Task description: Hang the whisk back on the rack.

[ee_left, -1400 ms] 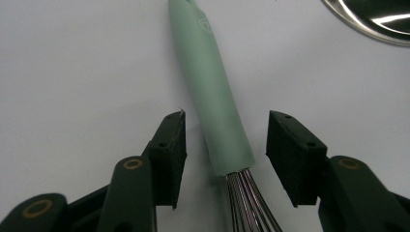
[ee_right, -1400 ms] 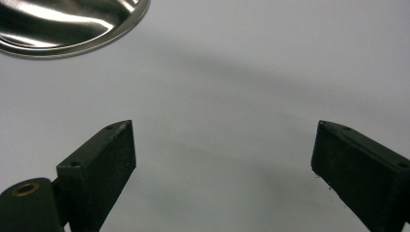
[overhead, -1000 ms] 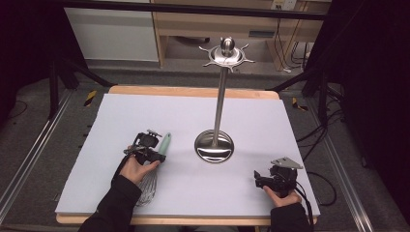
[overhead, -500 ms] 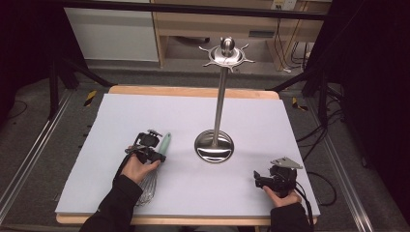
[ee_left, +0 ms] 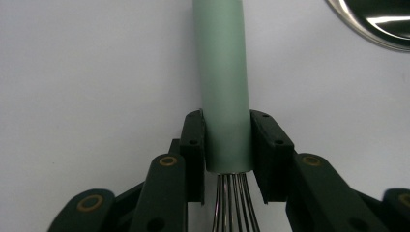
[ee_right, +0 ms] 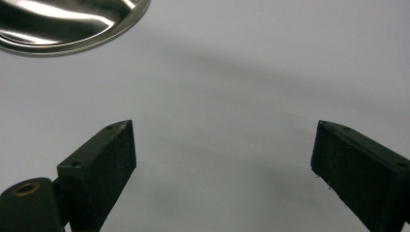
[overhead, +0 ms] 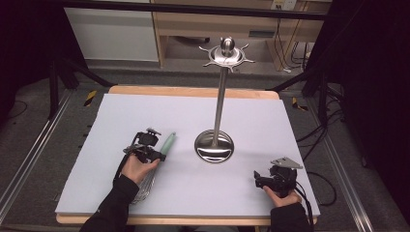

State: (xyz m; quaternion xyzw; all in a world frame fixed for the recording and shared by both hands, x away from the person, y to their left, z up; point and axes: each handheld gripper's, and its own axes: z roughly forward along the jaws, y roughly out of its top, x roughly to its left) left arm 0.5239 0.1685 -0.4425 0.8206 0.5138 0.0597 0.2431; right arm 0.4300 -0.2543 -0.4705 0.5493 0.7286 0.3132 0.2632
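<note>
Pale green is the handle of the whisk (ee_left: 225, 87) that lies on the white table cover (overhead: 145, 111), left of the middle, and the left gripper (ee_left: 227, 157) is clenched on it: in the left gripper view both black jaws press the sides of the handle just above the spot where the steel wires come out. From the high view, the handle (overhead: 168, 143) points away from the person and a little to their right, toward the stand, while the wire loops (overhead: 143, 186) trail back beside the left forearm near the table's front edge. The whisk looks to be flat on the cover, though I cannot tell for sure whether it is touching or just off it. A steel utensil stand (overhead: 218, 96) rises near the centre of the table, its round dished base (overhead: 214, 147) just beside the tip of the whisk handle but apart from it, its thin pole upright, and a ring of hooks (overhead: 227, 53) at the top. The right gripper (overhead: 273, 178) sits well apart from all this, low at the front right corner of the cover; in the right gripper view its jaws stand wide and released, with bare white cover between them and the rim of the base (ee_right: 72, 24) at the upper left.
</note>
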